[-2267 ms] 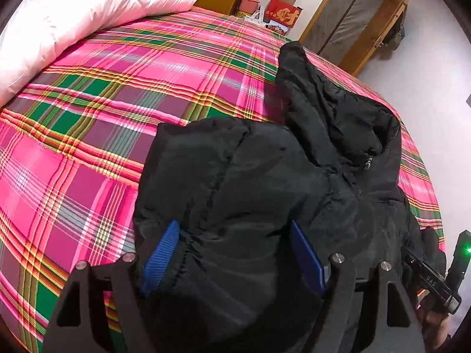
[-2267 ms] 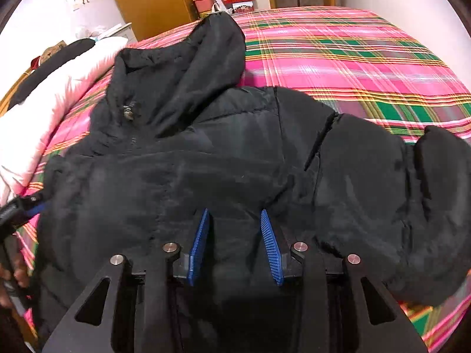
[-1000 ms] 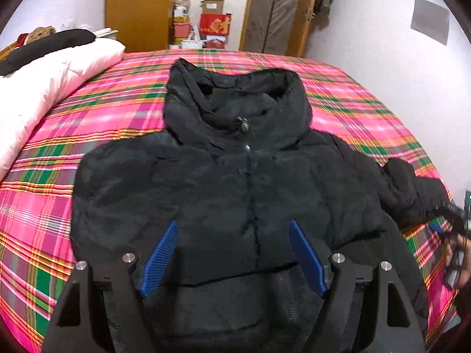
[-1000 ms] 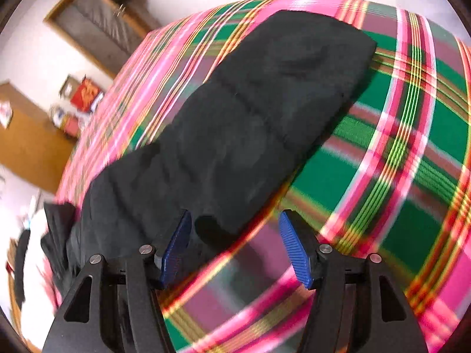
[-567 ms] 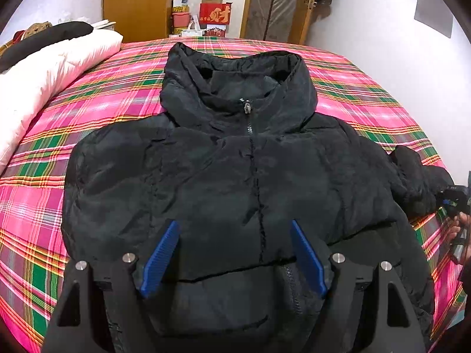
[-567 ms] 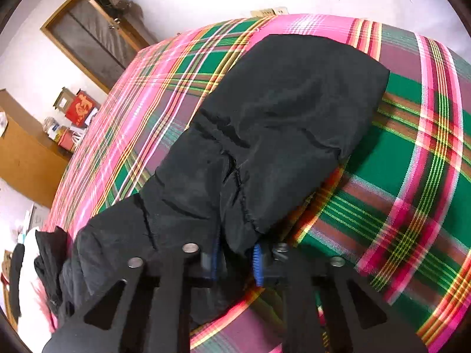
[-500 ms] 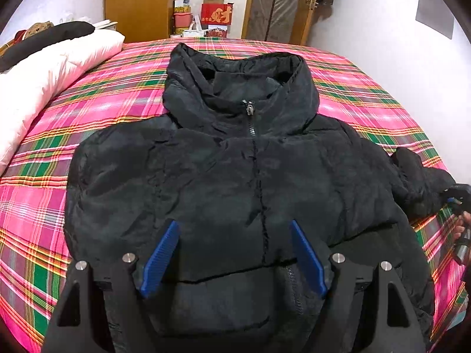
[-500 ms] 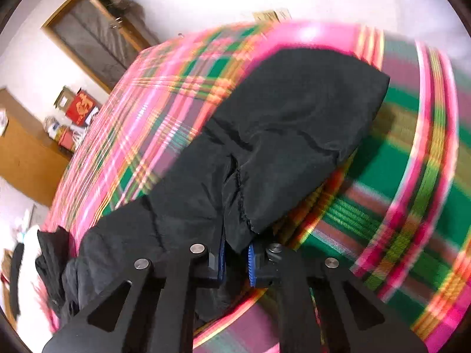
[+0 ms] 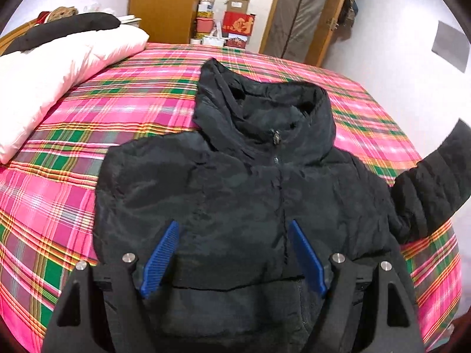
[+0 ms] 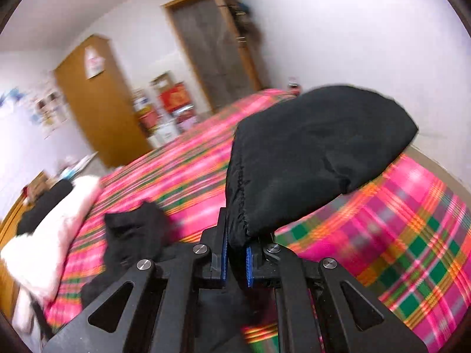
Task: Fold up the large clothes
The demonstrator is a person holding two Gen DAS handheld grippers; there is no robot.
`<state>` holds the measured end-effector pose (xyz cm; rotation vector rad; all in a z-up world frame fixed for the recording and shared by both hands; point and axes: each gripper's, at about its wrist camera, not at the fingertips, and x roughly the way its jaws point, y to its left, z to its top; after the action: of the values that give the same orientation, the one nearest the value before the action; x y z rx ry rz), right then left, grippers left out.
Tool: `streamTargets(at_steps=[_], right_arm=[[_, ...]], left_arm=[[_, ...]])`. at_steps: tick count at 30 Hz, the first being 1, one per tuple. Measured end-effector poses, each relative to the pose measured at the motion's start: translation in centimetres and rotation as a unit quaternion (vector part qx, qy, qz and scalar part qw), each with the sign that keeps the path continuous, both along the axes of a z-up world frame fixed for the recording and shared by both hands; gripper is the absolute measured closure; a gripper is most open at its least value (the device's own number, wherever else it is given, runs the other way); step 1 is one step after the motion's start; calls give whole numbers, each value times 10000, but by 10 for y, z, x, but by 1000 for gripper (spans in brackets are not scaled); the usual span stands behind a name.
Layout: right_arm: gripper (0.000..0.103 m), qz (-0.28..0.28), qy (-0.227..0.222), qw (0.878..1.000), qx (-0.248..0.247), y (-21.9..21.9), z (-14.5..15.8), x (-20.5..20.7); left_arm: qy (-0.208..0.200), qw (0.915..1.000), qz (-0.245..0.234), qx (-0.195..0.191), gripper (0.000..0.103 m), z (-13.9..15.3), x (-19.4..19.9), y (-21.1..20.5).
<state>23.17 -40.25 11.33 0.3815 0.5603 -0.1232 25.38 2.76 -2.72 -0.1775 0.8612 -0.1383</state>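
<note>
Plaid bedspread [image 9: 73,135] carries the puffy black jacket [image 9: 235,194] beneath the wide, empty left tongs [image 9: 232,257]. Right tongs [image 10: 234,260] pinch its soft, slippery sleeve cuff [image 10: 309,158], a sensible hold.

jacket [image 9: 235,194] on bed [image 9: 73,158], pillow [image 9: 53,67] left

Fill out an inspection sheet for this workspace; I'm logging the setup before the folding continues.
Surface: plaid bedspread, pink and green.
Job's things: black jacket lying front up, zipped; its sleeve lifted off the bed.
Clutter: white pillow with a dark item on it.
Grippers: left claw open over the jacket's hem; right claw shut on the sleeve's cuff.
Cables: nothing seen.
Surroundings: wooden wardrobe, stacked boxes, door.
</note>
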Motion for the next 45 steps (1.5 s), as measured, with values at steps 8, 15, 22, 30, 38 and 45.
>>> streamTargets(at_steps=[8, 15, 22, 30, 38, 45], right_arm=[[94, 1478, 584, 9873, 22, 140, -58, 32], [90, 2303, 1577, 9602, 111, 209, -162, 65], [47, 2819, 1629, 9454, 150, 229, -178, 56], [40, 2797, 1055, 9540, 226, 218, -136, 35], [40, 1012, 1125, 9884, 158, 117, -153, 37], [53, 755, 1412, 9862, 428, 82, -198, 54]], left_arm=[[-82, 9986, 469, -227, 24, 11, 3, 40], [-18, 9961, 782, -417, 24, 9, 10, 64], [8, 9952, 850, -487, 24, 8, 15, 68], [-31, 9942, 661, -853, 24, 11, 12, 71], [644, 9921, -46, -1079, 24, -15, 25, 36], [73, 9937, -276, -1082, 24, 1, 20, 14]])
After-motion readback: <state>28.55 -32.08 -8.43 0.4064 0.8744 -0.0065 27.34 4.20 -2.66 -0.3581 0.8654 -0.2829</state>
